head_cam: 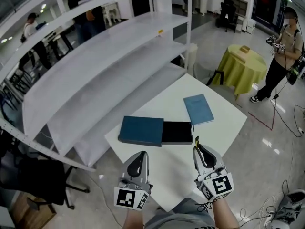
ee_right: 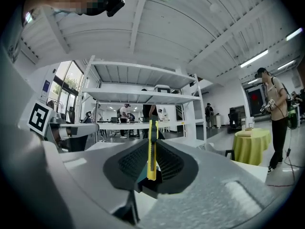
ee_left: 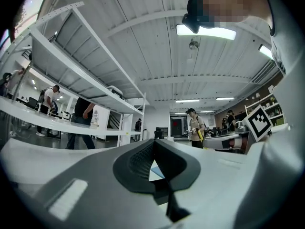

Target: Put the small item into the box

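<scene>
The small item, a yellow utility knife [ee_right: 151, 149], stood upright, clamped between the jaws of the right gripper [head_cam: 198, 150]. It was held just short of the open box [head_cam: 176, 132], apparently ready for insertion. The left gripper [head_cam: 141, 156] was closed and empty.

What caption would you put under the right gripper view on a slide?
Right gripper shut on a slim yellow cutter, white shelving and a yellow-draped table beyond.

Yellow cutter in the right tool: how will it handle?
The yellow cutter looks stiff, slim and probably light. Pinched across its flat sides in the right tool, it may pivot if bumped. Flat body: unlikely to roll in the black box.
</scene>
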A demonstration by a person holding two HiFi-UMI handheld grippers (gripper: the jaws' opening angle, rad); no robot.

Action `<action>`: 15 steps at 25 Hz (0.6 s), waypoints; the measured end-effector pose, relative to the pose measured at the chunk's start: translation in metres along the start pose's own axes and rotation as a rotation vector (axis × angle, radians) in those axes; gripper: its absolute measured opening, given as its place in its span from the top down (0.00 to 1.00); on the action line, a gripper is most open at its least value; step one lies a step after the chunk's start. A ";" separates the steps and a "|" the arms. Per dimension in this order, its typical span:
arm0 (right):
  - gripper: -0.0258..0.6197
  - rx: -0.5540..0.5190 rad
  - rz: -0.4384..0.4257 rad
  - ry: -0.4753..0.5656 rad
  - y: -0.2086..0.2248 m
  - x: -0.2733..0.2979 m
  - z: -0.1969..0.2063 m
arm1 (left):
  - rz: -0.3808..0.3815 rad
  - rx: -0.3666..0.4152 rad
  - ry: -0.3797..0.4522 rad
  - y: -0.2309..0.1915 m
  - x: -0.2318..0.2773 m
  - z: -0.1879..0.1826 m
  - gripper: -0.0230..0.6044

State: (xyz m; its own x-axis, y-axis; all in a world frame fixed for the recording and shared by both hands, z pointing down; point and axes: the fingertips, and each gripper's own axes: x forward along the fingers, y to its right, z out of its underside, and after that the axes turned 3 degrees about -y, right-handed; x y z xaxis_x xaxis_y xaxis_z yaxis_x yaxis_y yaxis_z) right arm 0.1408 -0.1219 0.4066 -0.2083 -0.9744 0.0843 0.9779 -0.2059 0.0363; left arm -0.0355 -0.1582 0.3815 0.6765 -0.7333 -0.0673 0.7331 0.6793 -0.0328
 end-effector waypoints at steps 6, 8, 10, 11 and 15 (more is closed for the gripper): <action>0.88 0.013 -0.063 -0.059 0.019 0.034 0.016 | -0.058 0.002 -0.022 -0.007 0.014 0.008 0.94; 0.88 0.023 -0.083 -0.086 0.025 0.044 0.022 | -0.077 0.003 -0.028 -0.009 0.018 0.010 0.94; 0.88 0.031 -0.104 -0.115 0.029 0.053 0.028 | -0.092 0.005 -0.033 -0.009 0.022 0.011 0.94; 0.88 0.033 -0.112 -0.130 0.032 0.056 0.032 | -0.099 0.007 -0.034 -0.009 0.023 0.012 0.94; 0.88 0.049 -0.130 -0.185 0.040 0.069 0.047 | -0.128 0.012 -0.046 -0.010 0.026 0.014 0.94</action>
State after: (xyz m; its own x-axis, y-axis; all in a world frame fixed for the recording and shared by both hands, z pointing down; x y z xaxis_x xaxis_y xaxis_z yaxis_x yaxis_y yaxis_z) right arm 0.1647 -0.1930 0.4605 -0.3364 -0.9061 0.2564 0.9416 -0.3194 0.1068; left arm -0.0242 -0.1840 0.3940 0.5800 -0.8144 -0.0171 0.8140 0.5803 -0.0262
